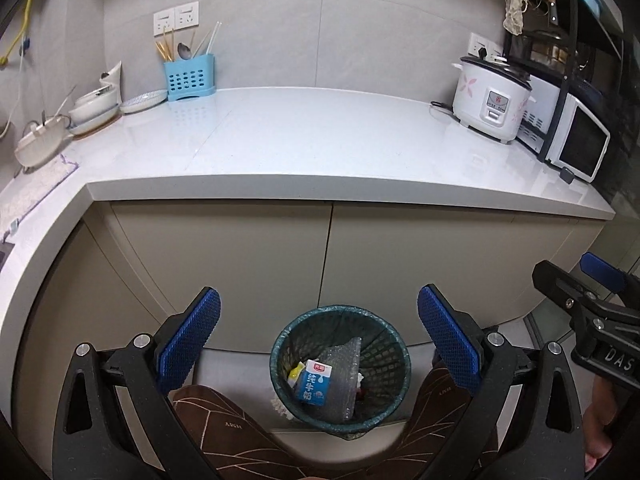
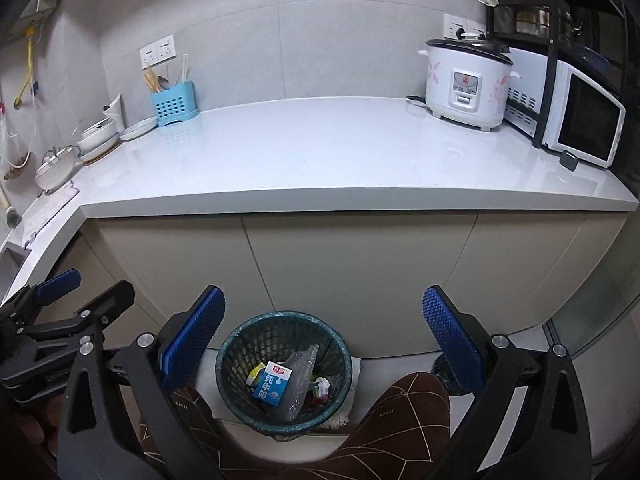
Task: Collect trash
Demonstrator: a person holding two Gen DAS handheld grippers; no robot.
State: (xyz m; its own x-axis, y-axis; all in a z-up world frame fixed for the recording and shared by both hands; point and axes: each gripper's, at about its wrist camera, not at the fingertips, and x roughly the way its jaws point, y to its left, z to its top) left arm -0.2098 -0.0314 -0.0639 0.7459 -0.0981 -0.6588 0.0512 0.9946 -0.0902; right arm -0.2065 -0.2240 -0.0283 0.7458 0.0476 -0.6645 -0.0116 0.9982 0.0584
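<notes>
In the left wrist view, stacked white bowls (image 1: pixel 94 106) sit at the far left edge of the grey countertop (image 1: pixel 320 140), with a blue utensil caddy (image 1: pixel 189 77) holding chopsticks and a spoon against the wall in the upper left of the frame. Low in the frame, the left gripper (image 1: pixel 319 340) is released, its blue pads spread wide with nothing between them. Seen between the pads, bottom centre, a dark mesh trash bin (image 1: pixel 340 368) with a liner stands on the floor in front of the beige cabinet doors (image 1: pixel 332 256). Inside it lie a blue milk carton (image 1: pixel 315 384), a small yellow wrapper (image 1: pixel 295 373) just left of the carton, and crumpled clear plastic (image 1: pixel 348 376). Brown patterned trouser legs (image 1: pixel 224 420) flank the bin. At the upper right stand a white rice cooker (image 1: pixel 492 98) and, beside it, a white microwave (image 1: pixel 572 140). The right gripper (image 2: pixel 324 340), at the right edge here, is likewise released and empty in its own view.
</notes>
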